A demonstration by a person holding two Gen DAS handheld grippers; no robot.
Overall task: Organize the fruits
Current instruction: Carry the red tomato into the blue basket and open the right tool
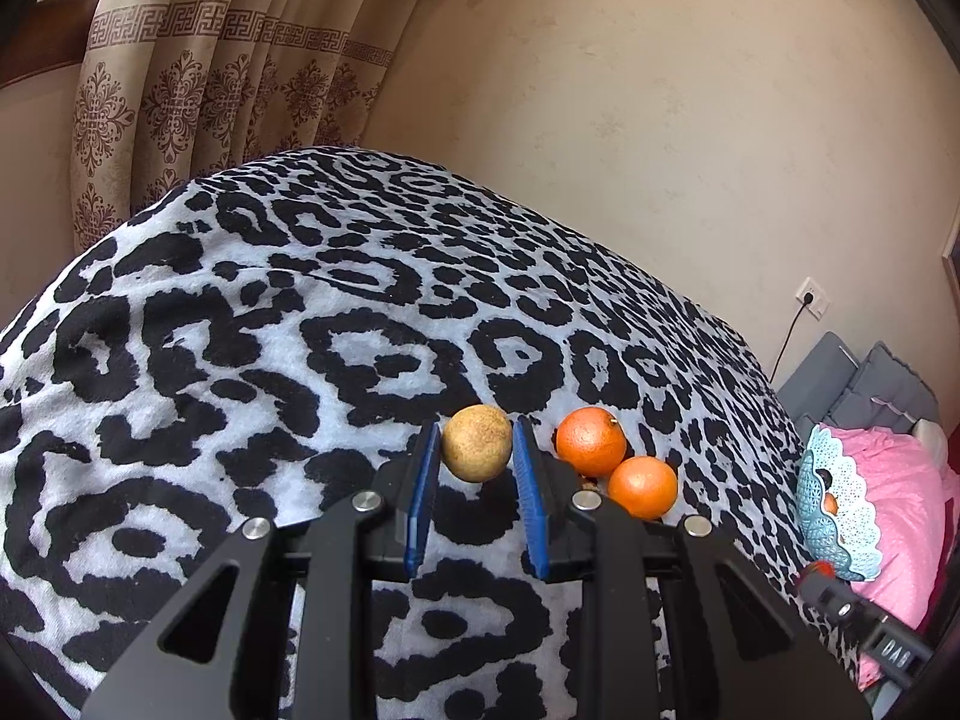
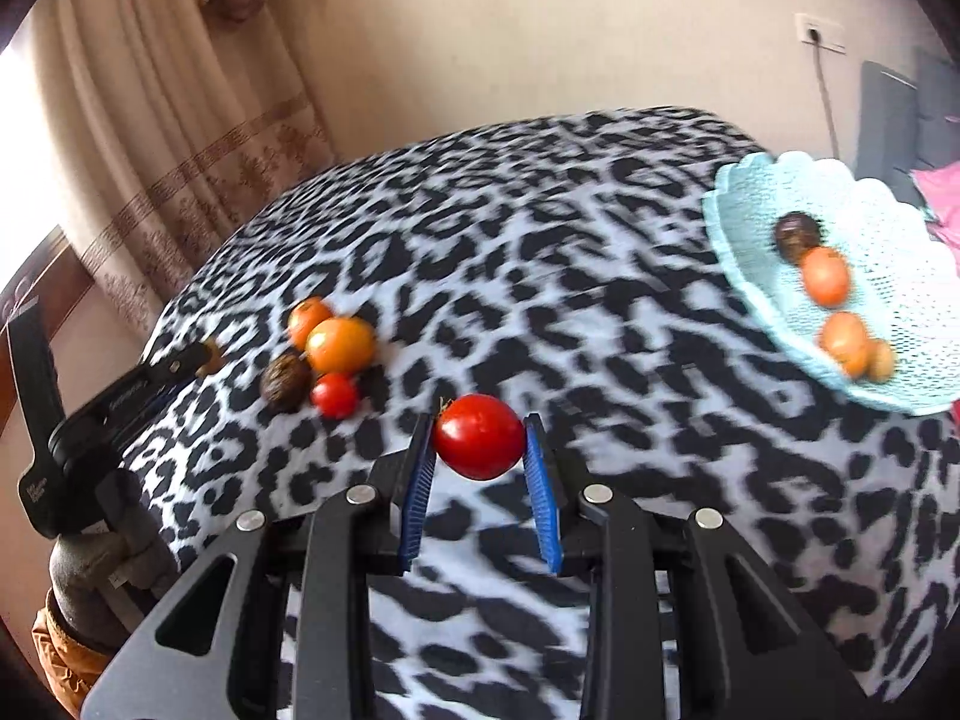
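My left gripper (image 1: pixel 477 450) is shut on a tan, rough-skinned round fruit (image 1: pixel 477 443), held just above the leopard-print cloth (image 1: pixel 300 330). Two oranges (image 1: pixel 591 441) (image 1: pixel 642 487) lie touching each other just to its right. My right gripper (image 2: pixel 479 450) is shut on a red tomato (image 2: pixel 478 444) above the cloth. To its left lies a cluster: two oranges (image 2: pixel 339 345), a small red tomato (image 2: pixel 335 395) and a dark brown fruit (image 2: pixel 287 383). At the right stands a light blue lattice basket (image 2: pixel 750 204) with several fruits inside.
The left gripper (image 2: pixel 204 357) shows at the left of the right wrist view, a person's hand behind it. The basket (image 1: pixel 840 516) sits at the cloth's right edge, beside pink bedding (image 1: pixel 900 480). Curtains and a beige wall stand behind. A wall socket (image 1: pixel 811 298) has a cord.
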